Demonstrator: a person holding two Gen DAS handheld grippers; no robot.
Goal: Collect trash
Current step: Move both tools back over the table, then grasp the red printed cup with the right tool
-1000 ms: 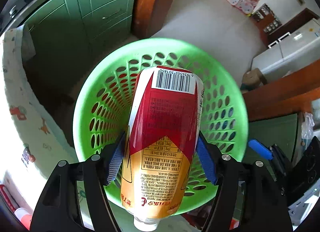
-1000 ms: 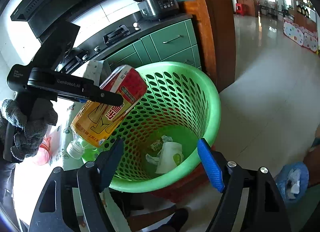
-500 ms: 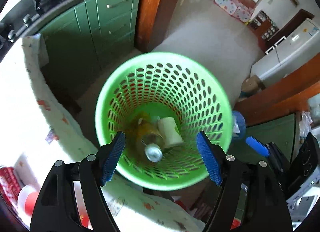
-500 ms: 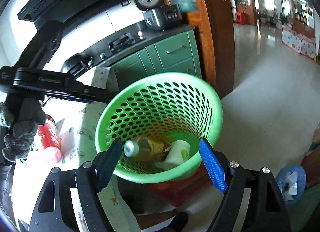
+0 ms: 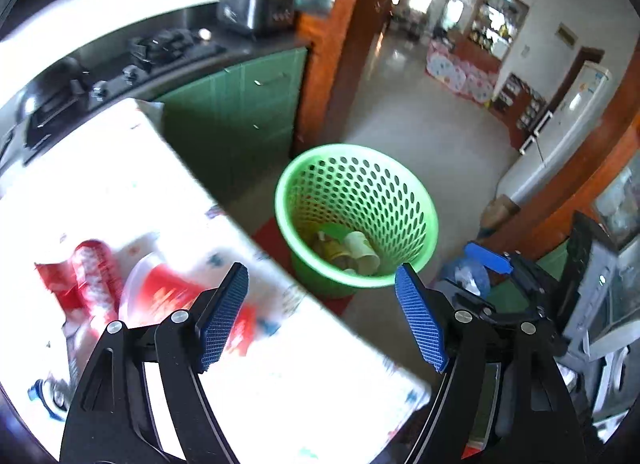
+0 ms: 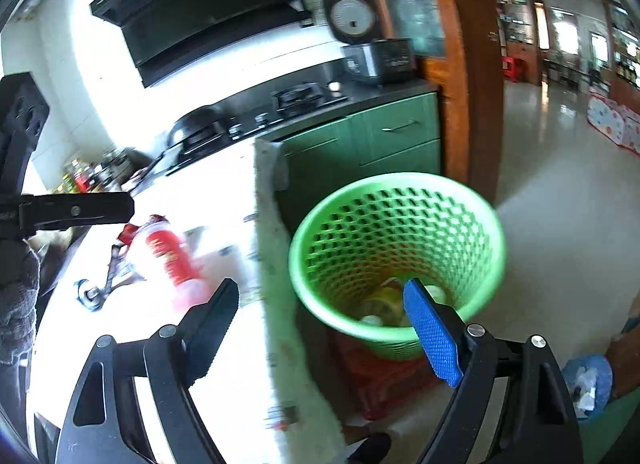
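The green perforated basket [image 5: 384,200] stands on the floor beside the table, and its wall [image 6: 400,232] also shows in the right wrist view. Inside lie a yellow-and-red bottle [image 5: 334,250] and a white paper cup [image 5: 362,248]. My left gripper [image 5: 320,270] hovers above the table edge, short of the basket; its jaws are opening with nothing between them. My right gripper [image 6: 322,284] is also opening and empty. A red and clear cup [image 5: 160,296] and a red packet [image 5: 80,276] lie blurred on the white patterned tablecloth [image 5: 120,192].
Green cabinets [image 6: 392,132] with a stove [image 6: 304,98] and rice cooker [image 6: 376,56] run behind the table. A wooden door post [image 6: 472,64] stands by the basket. A blue bag [image 6: 588,380] lies on the floor at the right. A gloved hand [image 6: 16,296] holds the left gripper.
The bottle left my left gripper and dropped into the basket. Both grippers have pulled back and up from the basket, bringing the table and its red litter into view.
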